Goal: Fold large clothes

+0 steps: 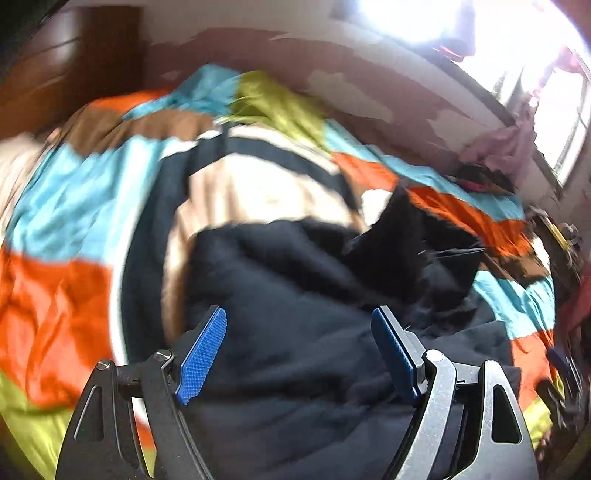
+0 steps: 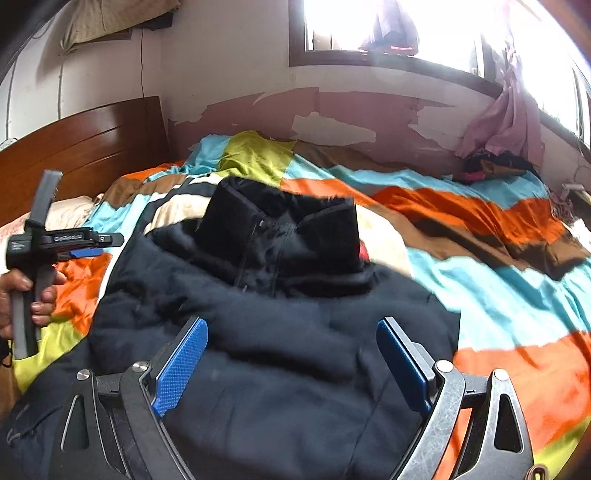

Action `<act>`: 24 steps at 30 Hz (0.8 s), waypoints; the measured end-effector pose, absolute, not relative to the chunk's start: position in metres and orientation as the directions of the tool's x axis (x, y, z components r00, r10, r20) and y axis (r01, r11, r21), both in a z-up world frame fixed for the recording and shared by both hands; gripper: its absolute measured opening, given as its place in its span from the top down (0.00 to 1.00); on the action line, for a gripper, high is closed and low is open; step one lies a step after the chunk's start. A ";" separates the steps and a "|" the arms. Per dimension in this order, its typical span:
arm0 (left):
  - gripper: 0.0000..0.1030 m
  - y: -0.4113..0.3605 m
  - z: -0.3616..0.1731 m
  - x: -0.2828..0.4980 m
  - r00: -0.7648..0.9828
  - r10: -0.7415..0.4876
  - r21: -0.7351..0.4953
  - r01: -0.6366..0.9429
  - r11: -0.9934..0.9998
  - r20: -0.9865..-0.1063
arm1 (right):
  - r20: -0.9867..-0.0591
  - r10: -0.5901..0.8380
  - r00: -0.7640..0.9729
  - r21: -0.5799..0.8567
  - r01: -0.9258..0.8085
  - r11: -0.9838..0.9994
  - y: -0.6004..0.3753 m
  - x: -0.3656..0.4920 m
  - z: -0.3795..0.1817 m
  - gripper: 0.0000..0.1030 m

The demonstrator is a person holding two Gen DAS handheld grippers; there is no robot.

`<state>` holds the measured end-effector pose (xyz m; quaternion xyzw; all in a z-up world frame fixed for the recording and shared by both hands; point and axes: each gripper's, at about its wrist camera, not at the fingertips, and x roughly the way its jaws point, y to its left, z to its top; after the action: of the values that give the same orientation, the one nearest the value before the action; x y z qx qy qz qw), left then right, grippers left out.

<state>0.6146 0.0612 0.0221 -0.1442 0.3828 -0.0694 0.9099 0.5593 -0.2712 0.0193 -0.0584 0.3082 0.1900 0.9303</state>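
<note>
A dark padded jacket [image 1: 295,277] [image 2: 295,332] lies on the bed, its stand-up collar [image 2: 280,221] at the far end. The left wrist view is motion-blurred. My left gripper [image 1: 299,312] hangs open over the jacket's near part, and its blue pads [image 1: 201,354] press on nothing. In the right wrist view that left gripper [image 2: 107,245] shows at the left edge, above the bed beside the jacket, with a hand [image 2: 40,295] on its grip. My right gripper [image 2: 291,321] stands wide open above the jacket's body, with nothing clamped.
A patchwork bedspread [image 1: 66,192] [image 2: 498,288] in orange, blue, green and brown covers the bed. A wooden headboard [image 2: 81,147] and a pillow [image 2: 66,214] are at the far left. A peeling wall, a bright window [image 2: 369,26], pink cloth [image 2: 506,122] and dark clothes [image 2: 491,166] lie behind.
</note>
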 end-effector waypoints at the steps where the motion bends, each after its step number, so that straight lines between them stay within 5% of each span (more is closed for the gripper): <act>1: 0.26 0.051 0.029 0.628 0.691 -0.244 -0.301 0.040 0.953 -0.680 | -0.590 0.314 0.744 0.004 -0.386 0.922 -0.271 0.570 0.021 0.10; 15: 0.26 -0.040 0.030 0.749 0.729 -0.135 -0.078 0.112 0.991 -0.672 | -0.629 0.283 0.724 0.207 -0.195 0.959 -0.276 0.749 0.008 0.10; 19: 0.27 -0.041 0.020 0.759 0.734 -0.111 -0.057 0.098 0.994 -0.670 | -0.646 0.276 0.712 0.228 -0.165 0.960 -0.274 0.769 -0.002 0.27; 22: 0.46 -0.040 0.017 0.766 0.727 -0.116 -0.063 0.100 0.993 -0.677 | -0.657 0.280 0.700 0.258 -0.140 0.956 -0.275 0.777 -0.008 0.50; 24: 0.72 -0.038 0.017 0.766 0.713 -0.126 -0.081 0.097 0.992 -0.690 | -0.662 0.287 0.693 0.275 -0.132 0.952 -0.273 0.781 -0.011 0.58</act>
<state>0.7659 -0.0379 0.0173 -0.0194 0.3739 -0.0604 0.9253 0.7806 -0.2732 -0.0107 0.1036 0.3750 0.1145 0.9141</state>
